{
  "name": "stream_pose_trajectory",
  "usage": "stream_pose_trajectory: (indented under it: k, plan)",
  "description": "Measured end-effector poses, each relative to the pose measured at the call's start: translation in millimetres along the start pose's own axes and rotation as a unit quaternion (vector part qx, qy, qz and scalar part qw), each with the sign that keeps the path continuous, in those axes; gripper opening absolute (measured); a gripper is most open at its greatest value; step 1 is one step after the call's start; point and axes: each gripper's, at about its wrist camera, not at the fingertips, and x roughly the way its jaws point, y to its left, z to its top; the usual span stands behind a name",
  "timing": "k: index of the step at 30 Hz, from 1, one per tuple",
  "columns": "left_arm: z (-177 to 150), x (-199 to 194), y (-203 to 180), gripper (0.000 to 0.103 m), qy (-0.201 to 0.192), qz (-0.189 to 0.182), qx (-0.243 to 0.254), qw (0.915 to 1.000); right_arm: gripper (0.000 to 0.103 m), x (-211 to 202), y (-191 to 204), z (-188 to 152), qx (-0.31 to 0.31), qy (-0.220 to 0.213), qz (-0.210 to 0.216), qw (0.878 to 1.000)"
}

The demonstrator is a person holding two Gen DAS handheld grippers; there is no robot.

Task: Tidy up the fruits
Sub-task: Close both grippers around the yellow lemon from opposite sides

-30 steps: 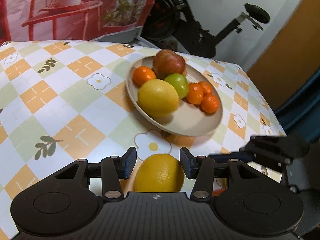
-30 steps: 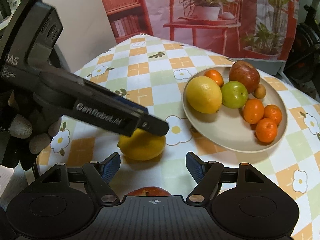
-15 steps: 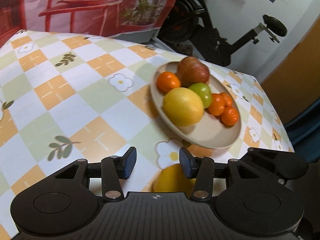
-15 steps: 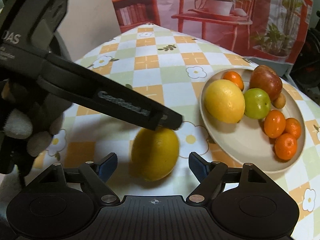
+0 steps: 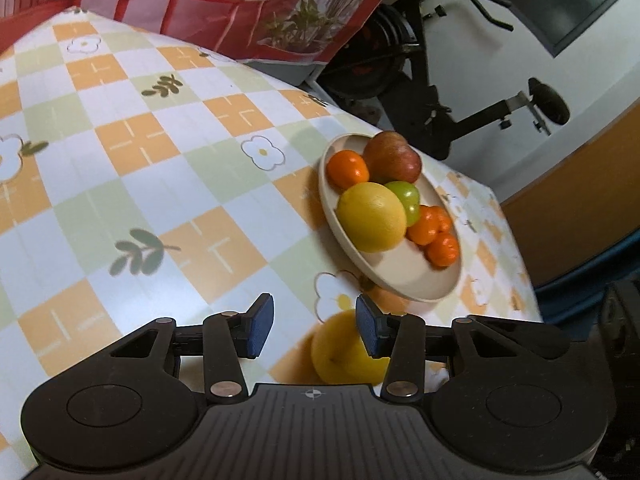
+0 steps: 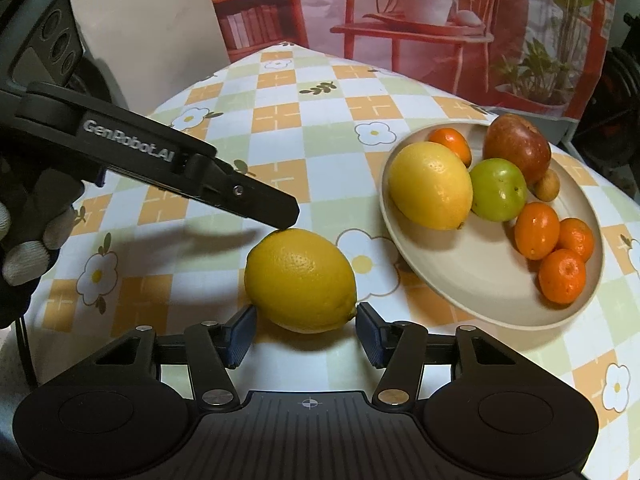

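In the left wrist view the loose lemon (image 5: 344, 354) is blurred, its near side hidden behind the left tongs (image 5: 311, 327). On the plate (image 5: 404, 280), the green fruit (image 5: 406, 200) sits half hidden behind the big lemon (image 5: 370, 216). In the right wrist view a gloved hand (image 6: 24, 248) is cut off by the left edge.

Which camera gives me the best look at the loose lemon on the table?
The right wrist view: the lemon lies whole and sharp just ahead of the right gripper. The left wrist view shows it blurred and partly hidden behind a finger of the left gripper.
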Motion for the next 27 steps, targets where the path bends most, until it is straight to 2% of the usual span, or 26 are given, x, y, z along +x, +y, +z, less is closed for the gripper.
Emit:
stream_pose_trajectory:
  k: [13, 17, 27]
  plan:
    - [-2, 10, -13, 0.047, 0.005, -0.018, 0.005, 0.9998, 0.051, -3, 0, 1, -0.015, -0.006, 0.0, 1.0]
    - [-7, 7, -15, 0.047, 0.007, -0.038, 0.004, 0.9992, 0.051, -4, -4, -2, -0.002, -0.012, 0.006, 1.0]
    - [-19, 10, -2, 0.048, 0.01, -0.063, -0.046, 0.9969, 0.05, -6, -13, -9, 0.032, -0.024, 0.021, 0.999]
